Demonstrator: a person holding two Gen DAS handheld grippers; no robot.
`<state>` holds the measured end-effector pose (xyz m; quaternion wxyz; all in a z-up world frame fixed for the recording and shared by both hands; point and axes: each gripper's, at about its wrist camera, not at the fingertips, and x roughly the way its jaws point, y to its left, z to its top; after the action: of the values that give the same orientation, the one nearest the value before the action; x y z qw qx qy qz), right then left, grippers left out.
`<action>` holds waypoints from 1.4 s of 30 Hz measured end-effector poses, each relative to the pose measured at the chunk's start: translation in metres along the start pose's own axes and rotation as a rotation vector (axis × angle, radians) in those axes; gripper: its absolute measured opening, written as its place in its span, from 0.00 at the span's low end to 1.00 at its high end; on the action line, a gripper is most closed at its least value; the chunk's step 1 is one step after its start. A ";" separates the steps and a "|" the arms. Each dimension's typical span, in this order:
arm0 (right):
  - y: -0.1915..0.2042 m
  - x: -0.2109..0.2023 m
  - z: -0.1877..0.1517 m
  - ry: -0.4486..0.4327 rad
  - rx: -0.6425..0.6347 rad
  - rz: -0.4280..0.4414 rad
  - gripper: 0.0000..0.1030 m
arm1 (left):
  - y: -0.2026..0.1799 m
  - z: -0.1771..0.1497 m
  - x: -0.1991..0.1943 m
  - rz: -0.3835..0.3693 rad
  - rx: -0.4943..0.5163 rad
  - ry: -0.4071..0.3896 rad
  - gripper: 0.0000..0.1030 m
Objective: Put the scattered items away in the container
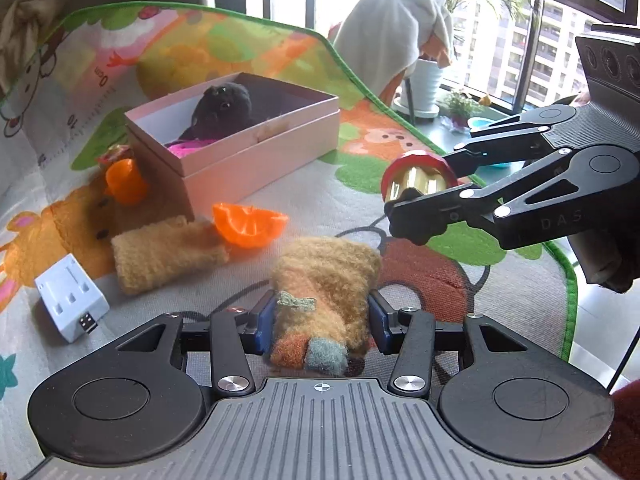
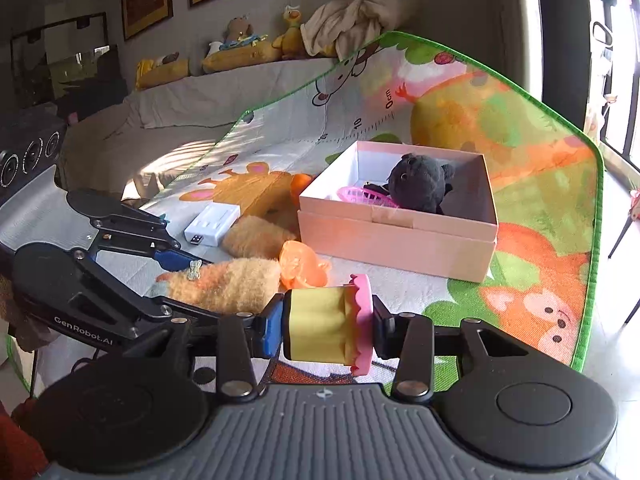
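A pink open box [image 1: 256,148] [image 2: 400,236] sits on the play mat and holds a black plush toy [image 1: 224,108] [image 2: 424,184] and a pink plastic item [image 2: 360,196]. My left gripper [image 1: 322,320] [image 2: 180,276] is shut on a fuzzy yellow-orange sock [image 1: 324,280] [image 2: 224,284] low over the mat. My right gripper [image 2: 326,330] [image 1: 424,192] is shut on a toy cupcake [image 2: 328,328] [image 1: 416,178], yellow with a pink frill, held above the mat right of the box. A second fuzzy sock [image 1: 168,254] [image 2: 256,236] and an orange peel-shaped toy [image 1: 248,222] [image 2: 302,266] lie in front of the box.
A white charger block [image 1: 72,298] [image 2: 212,224] lies at the left. Another orange toy [image 1: 126,180] sits against the box's left side. The colourful play mat [image 1: 420,276] is edged in green; a plant pot [image 1: 424,84] and window stand beyond it.
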<state>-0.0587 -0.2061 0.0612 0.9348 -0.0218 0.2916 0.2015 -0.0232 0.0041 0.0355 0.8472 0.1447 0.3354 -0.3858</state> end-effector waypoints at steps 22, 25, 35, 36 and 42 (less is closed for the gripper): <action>-0.105 0.087 0.092 -0.160 0.179 -0.098 0.63 | 0.077 0.136 0.087 0.146 0.077 -0.186 0.75; -0.098 0.080 0.089 -0.189 0.173 -0.118 0.73 | 0.077 0.125 0.072 0.153 0.087 -0.198 0.88; -0.023 0.073 0.064 -0.132 0.021 -0.084 0.80 | 0.081 0.047 0.016 0.258 -0.013 -0.088 0.94; -0.016 0.074 0.061 -0.120 0.008 -0.077 0.80 | 0.082 0.038 0.014 0.268 -0.031 -0.072 0.95; 0.027 0.090 0.039 -0.012 -0.027 -0.008 0.64 | 0.087 -0.001 -0.005 0.306 -0.145 -0.033 0.97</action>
<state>0.0191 -0.1423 0.0455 0.9370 -0.0345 0.2831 0.2018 0.0395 0.0645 0.0369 0.9096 0.1264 0.3226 -0.2293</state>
